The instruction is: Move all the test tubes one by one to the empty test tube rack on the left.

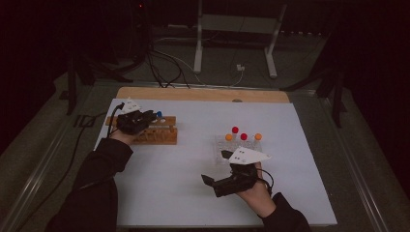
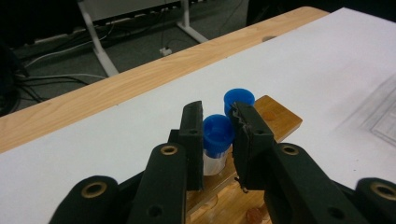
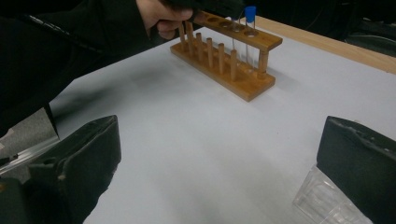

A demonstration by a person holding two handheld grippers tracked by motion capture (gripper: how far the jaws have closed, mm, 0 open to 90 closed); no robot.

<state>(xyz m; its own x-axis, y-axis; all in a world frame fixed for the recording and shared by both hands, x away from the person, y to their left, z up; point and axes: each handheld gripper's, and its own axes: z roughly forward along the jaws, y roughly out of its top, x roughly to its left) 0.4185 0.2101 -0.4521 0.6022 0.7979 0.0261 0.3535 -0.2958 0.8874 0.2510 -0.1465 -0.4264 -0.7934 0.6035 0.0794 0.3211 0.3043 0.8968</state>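
A wooden test-tube rack (image 1: 162, 135) stands at the left of the white board. My left gripper (image 1: 145, 120) hangs over its far end. In the left gripper view, my left gripper (image 2: 217, 110) has both pads against the cap of a blue-capped tube (image 2: 217, 133), which stands upright in the wooden rack (image 2: 275, 116). A second blue cap (image 2: 238, 98) rises just behind it. My right gripper (image 1: 216, 166) rests low at the front right, jaws wide apart with nothing between them. From the right gripper (image 3: 219, 126), the wooden rack (image 3: 233, 70) lies far ahead.
A clear plastic rack (image 1: 220, 145) just beyond the right gripper carries two red-capped tubes (image 1: 235, 129) and two orange-capped tubes (image 1: 258, 136); its corner (image 3: 322, 200) lies by the right jaw. A wooden strip (image 1: 203, 94) edges the board's far side. Cables and a metal stand (image 1: 198, 43) lie behind.
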